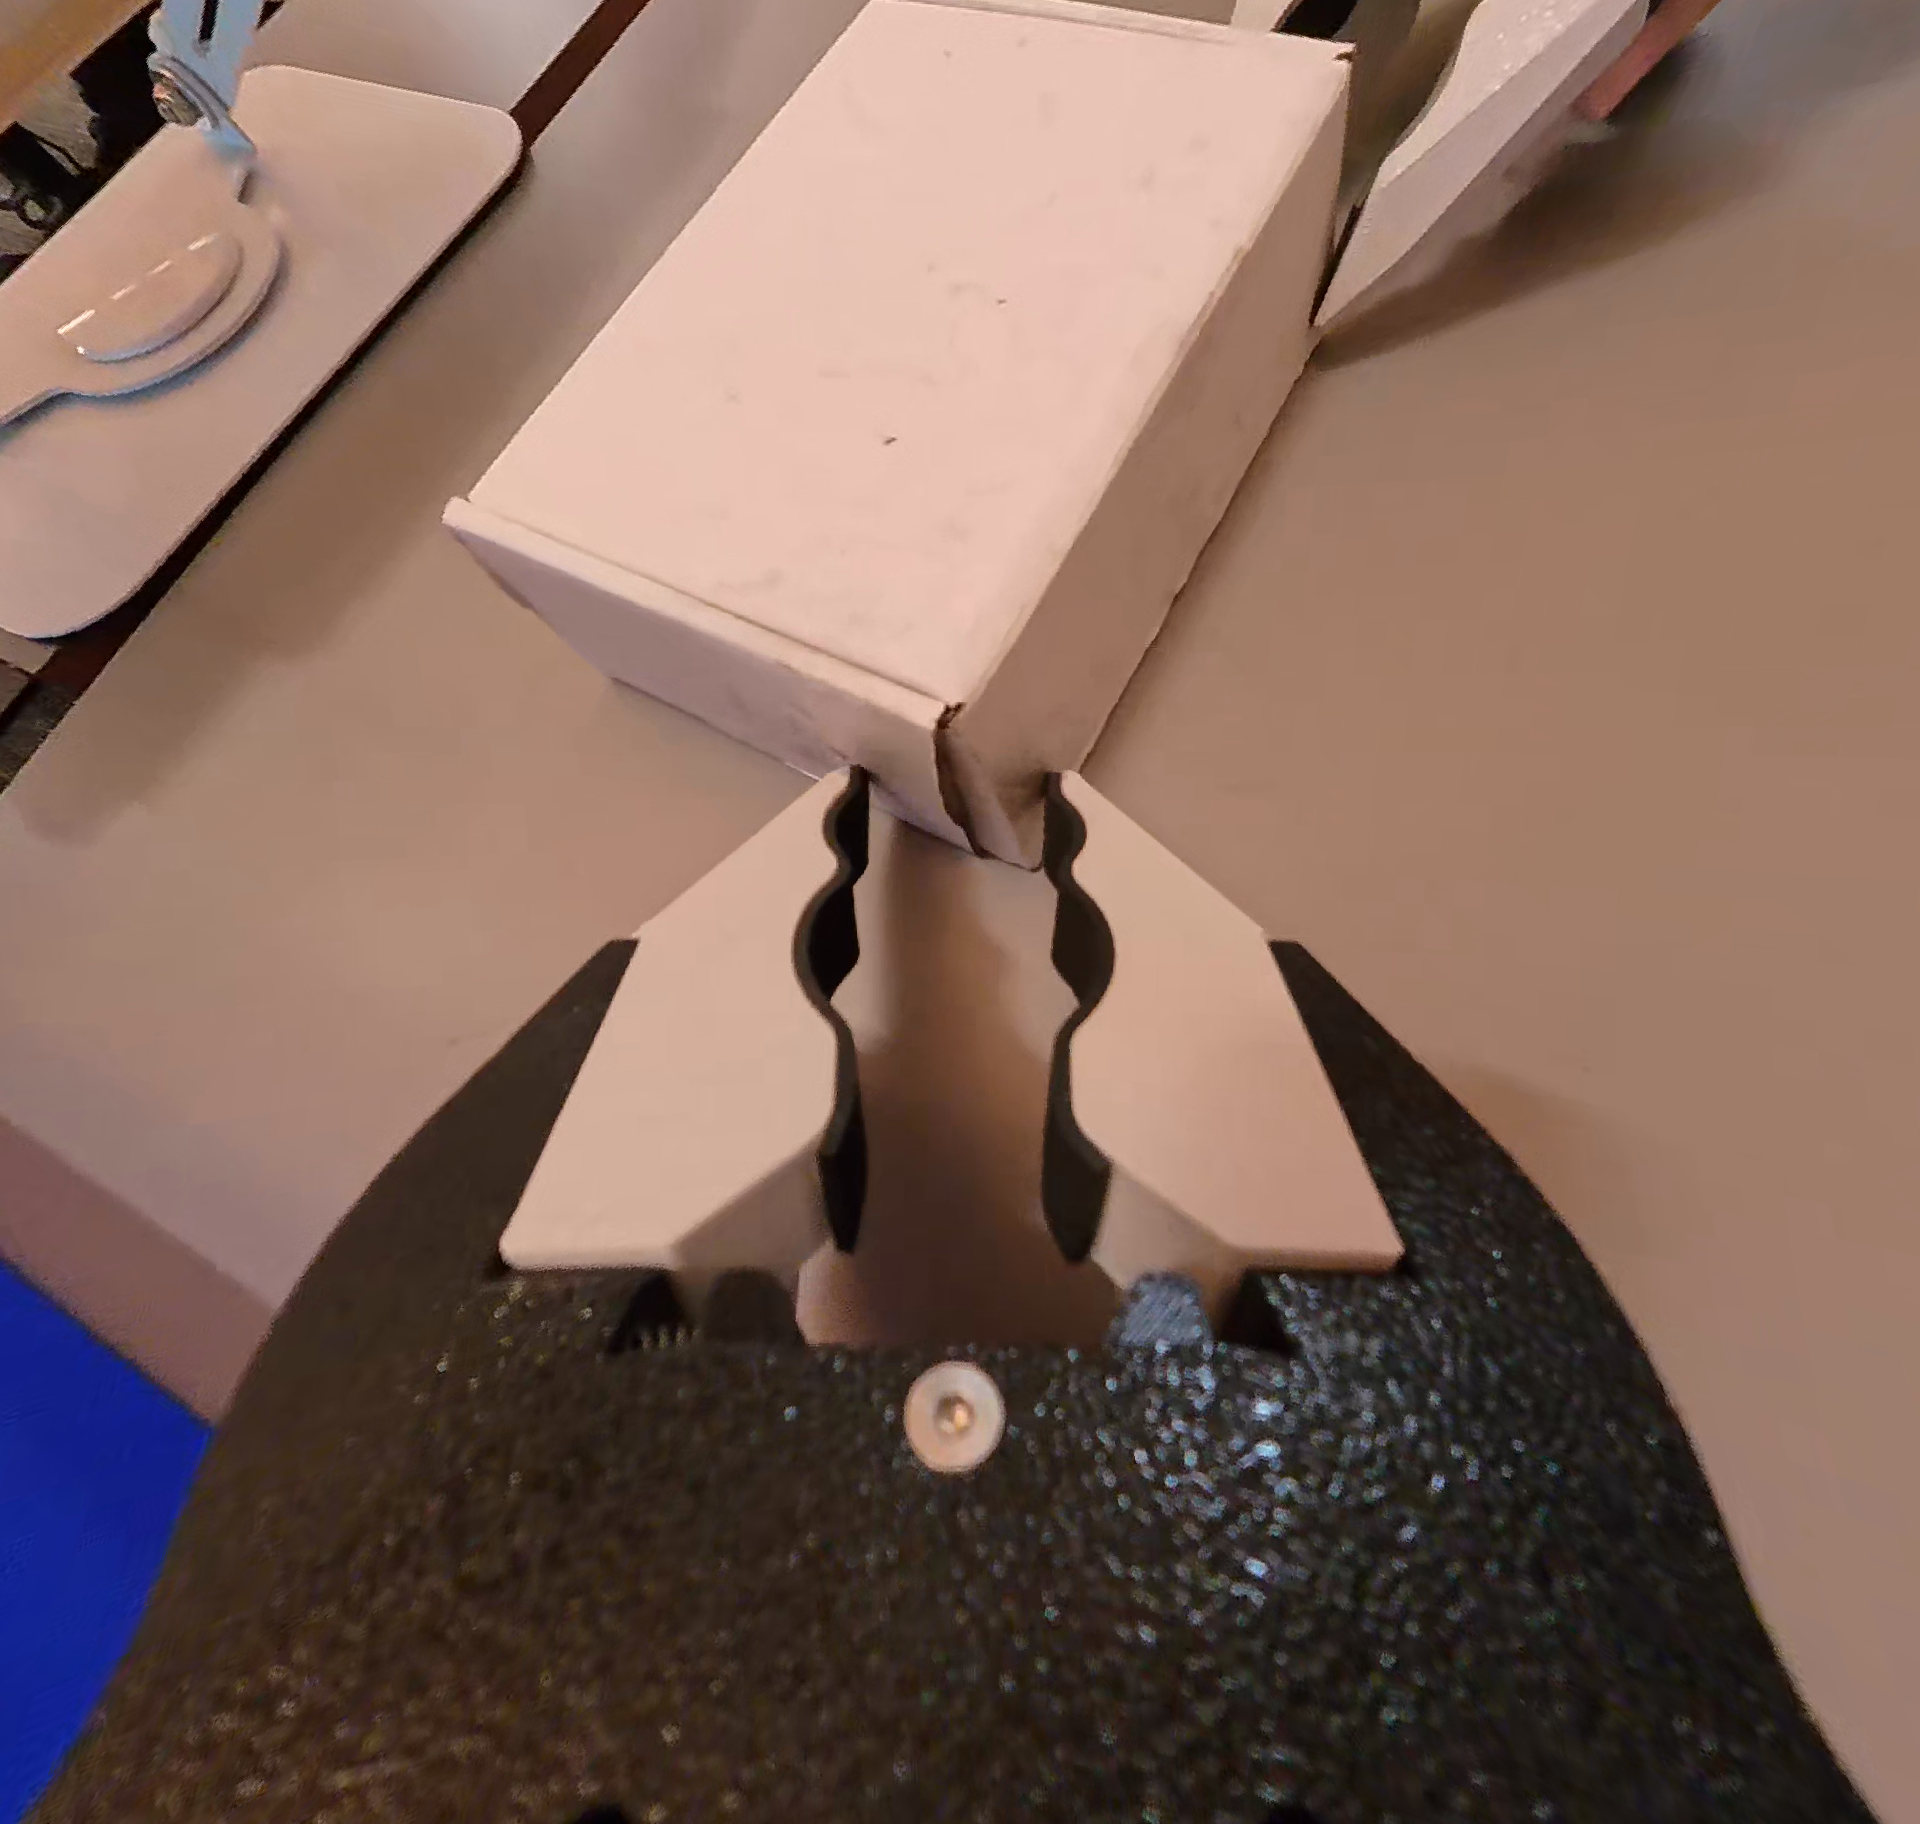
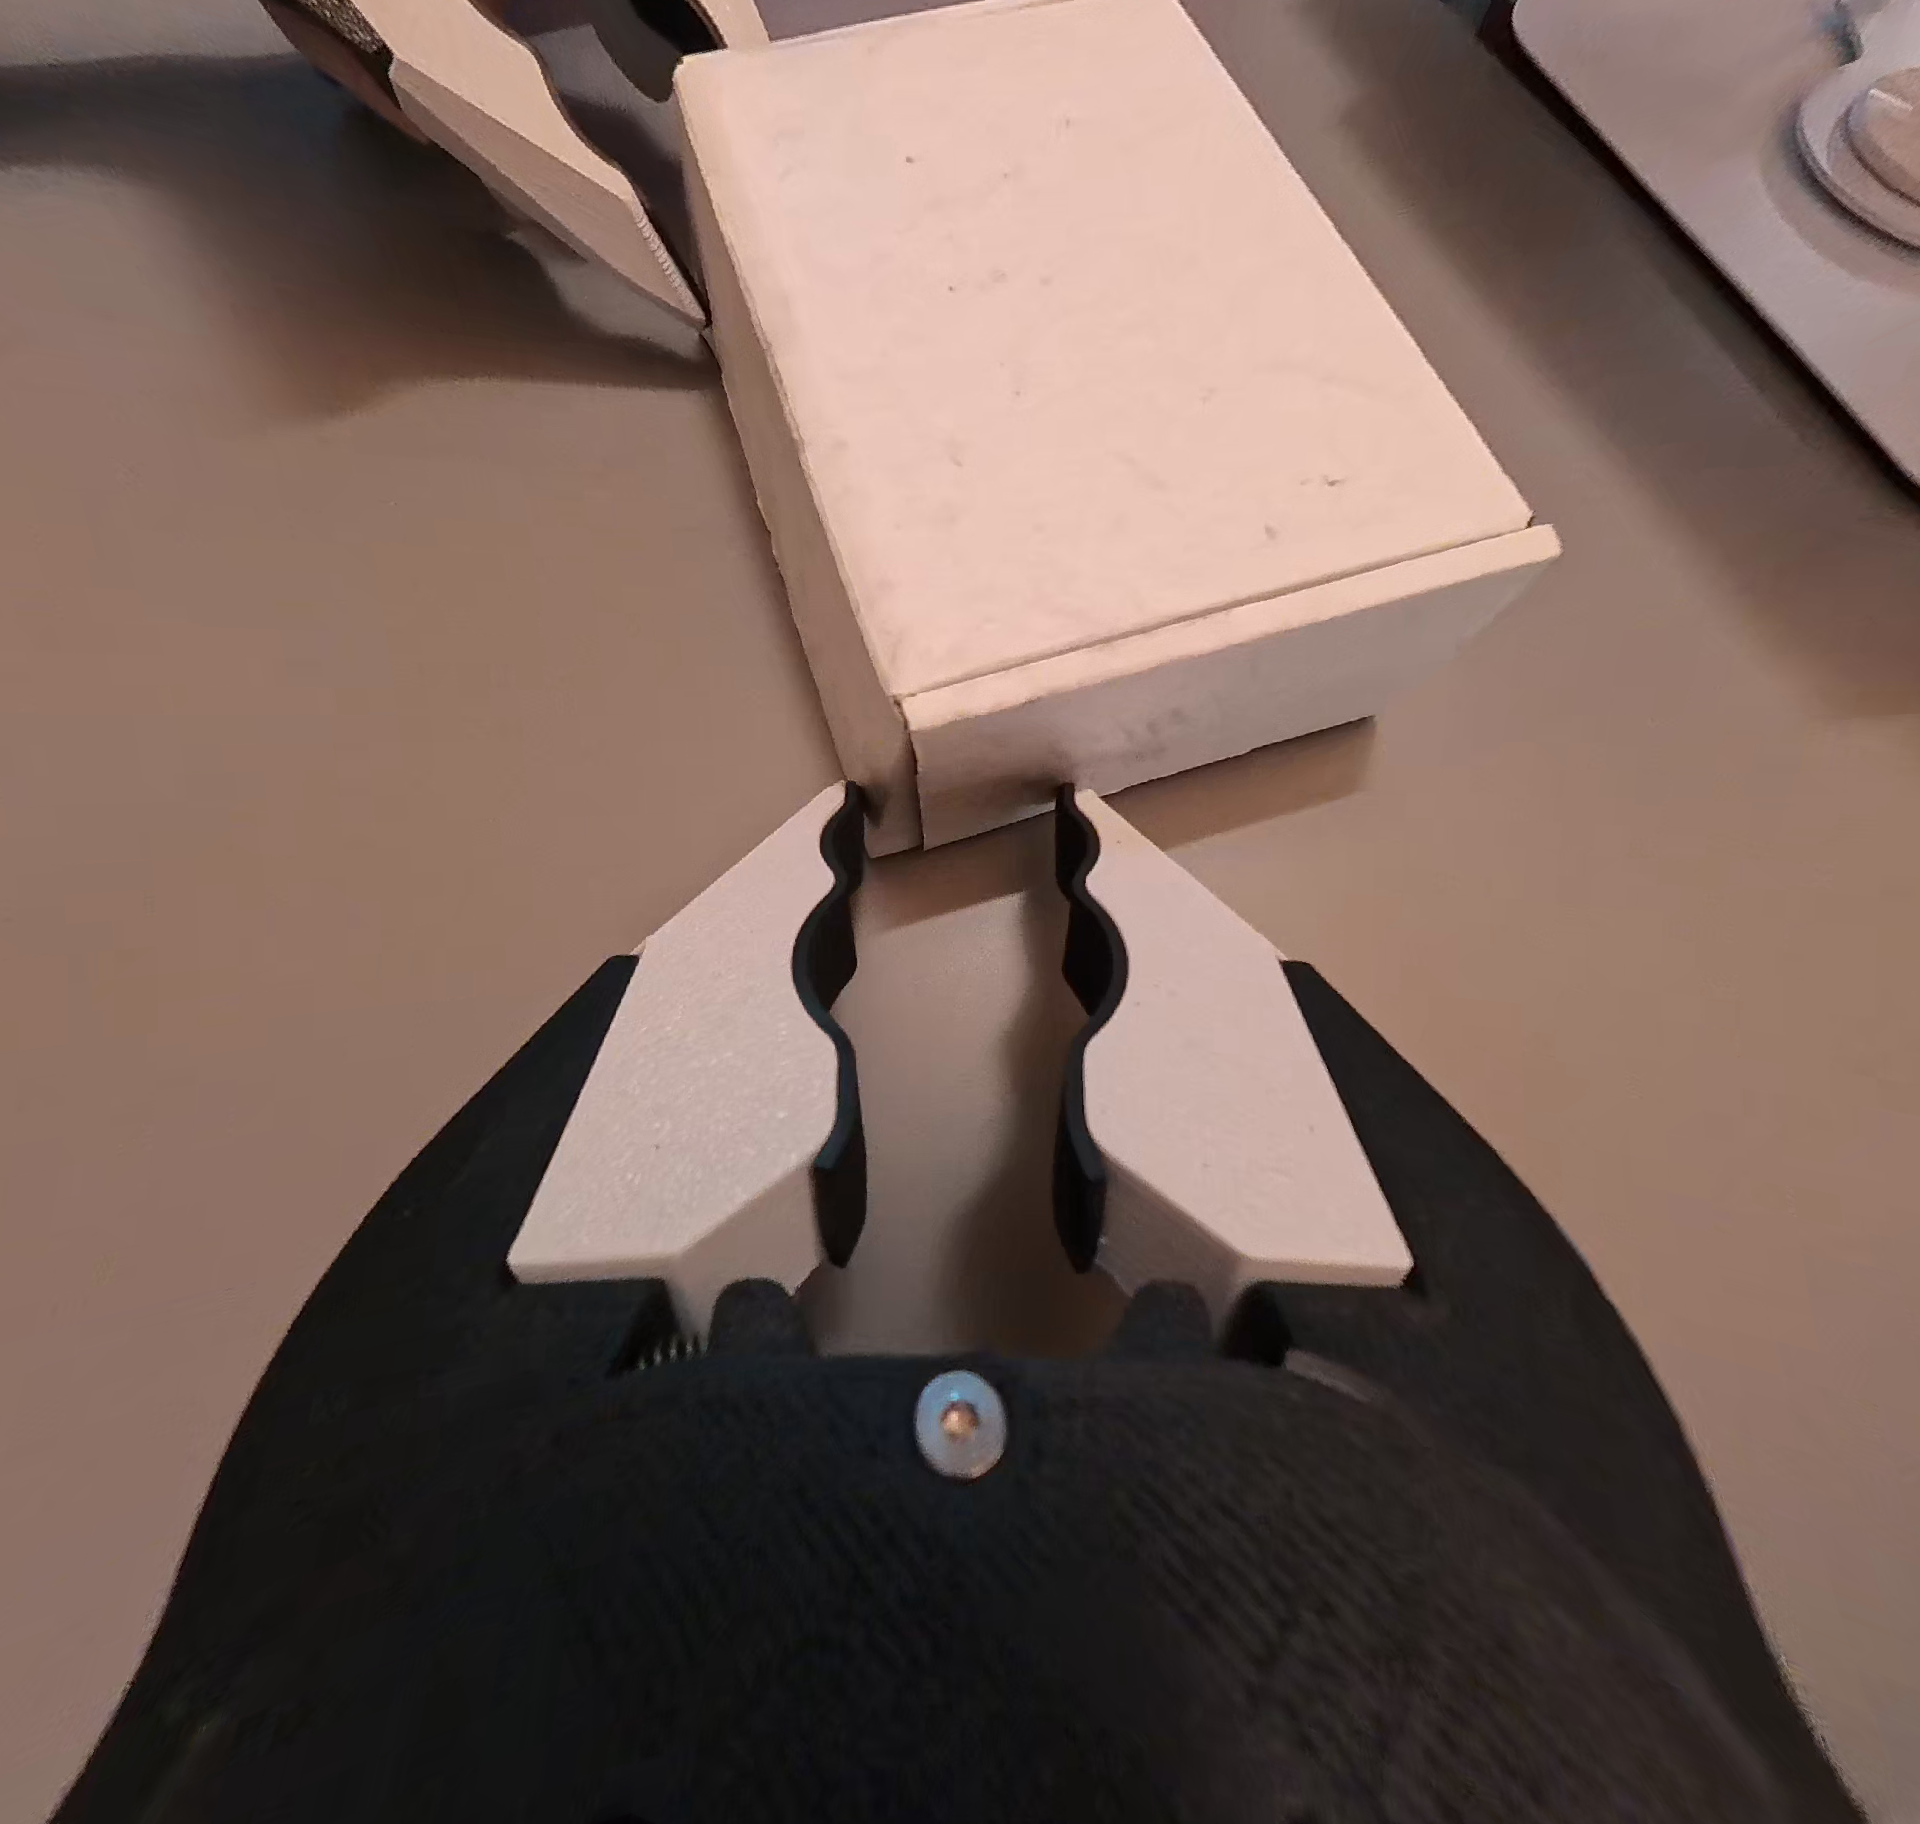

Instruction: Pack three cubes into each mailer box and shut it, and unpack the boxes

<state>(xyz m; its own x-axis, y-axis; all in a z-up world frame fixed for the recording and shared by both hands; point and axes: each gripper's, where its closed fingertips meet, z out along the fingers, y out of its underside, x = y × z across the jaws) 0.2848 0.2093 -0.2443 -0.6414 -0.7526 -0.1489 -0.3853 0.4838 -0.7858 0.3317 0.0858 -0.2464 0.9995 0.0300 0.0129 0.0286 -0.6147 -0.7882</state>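
Observation:
A closed white mailer box (image 1: 914,340) lies on the grey-brown table (image 1: 1558,735). No cubes show. My left gripper (image 1: 951,792) has its jaws narrowed around the box's near corner, with both tips touching its two faces. My right gripper (image 2: 961,803) pinches the opposite corner of the box (image 2: 1081,340) the same way. The right gripper's fingers (image 1: 1507,112) show at the box's far right corner in the left wrist view. The left gripper's fingers (image 2: 520,133) show at the far left corner in the right wrist view. I cannot tell whether the box is lifted.
A pale grey tray (image 1: 343,247) with a metal stand and a clear round piece lies to the left of the box, also showing in the right wrist view (image 2: 1662,164). A blue surface (image 1: 73,1442) lies beyond the table's near edge.

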